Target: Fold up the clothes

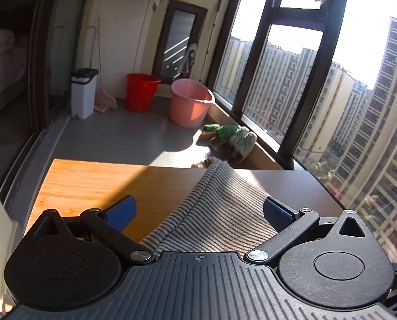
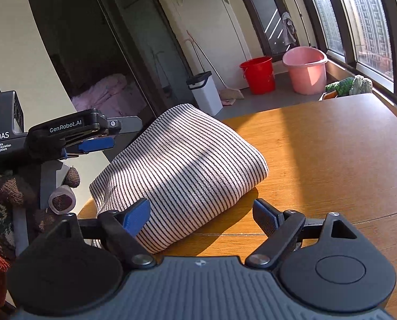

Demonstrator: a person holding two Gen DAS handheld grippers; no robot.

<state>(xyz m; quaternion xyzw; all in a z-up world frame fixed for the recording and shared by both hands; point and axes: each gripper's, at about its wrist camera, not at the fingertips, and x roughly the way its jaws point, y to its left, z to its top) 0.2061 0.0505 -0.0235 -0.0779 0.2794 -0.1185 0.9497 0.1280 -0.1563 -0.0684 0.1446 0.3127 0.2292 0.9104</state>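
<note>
A black-and-white striped garment [image 2: 182, 170] lies folded in a thick bundle on the wooden table [image 2: 331, 160]. My right gripper [image 2: 202, 217] is open at the bundle's near edge, its left blue fingertip [image 2: 137, 217] against the cloth. My left gripper [image 1: 199, 213] is open, with the striped garment [image 1: 217, 213] running between its fingers without being pinched. The left gripper also shows in the right wrist view [image 2: 97, 140], held by a gloved hand at the bundle's left side.
The table's far edge [image 1: 118, 164] drops to a grey floor with a red bucket [image 1: 141, 92], a pink tub [image 1: 190, 102], a white bin [image 1: 83, 93], a broom and green-white cloths [image 1: 233, 138]. Large windows [image 1: 331, 93] line the right side.
</note>
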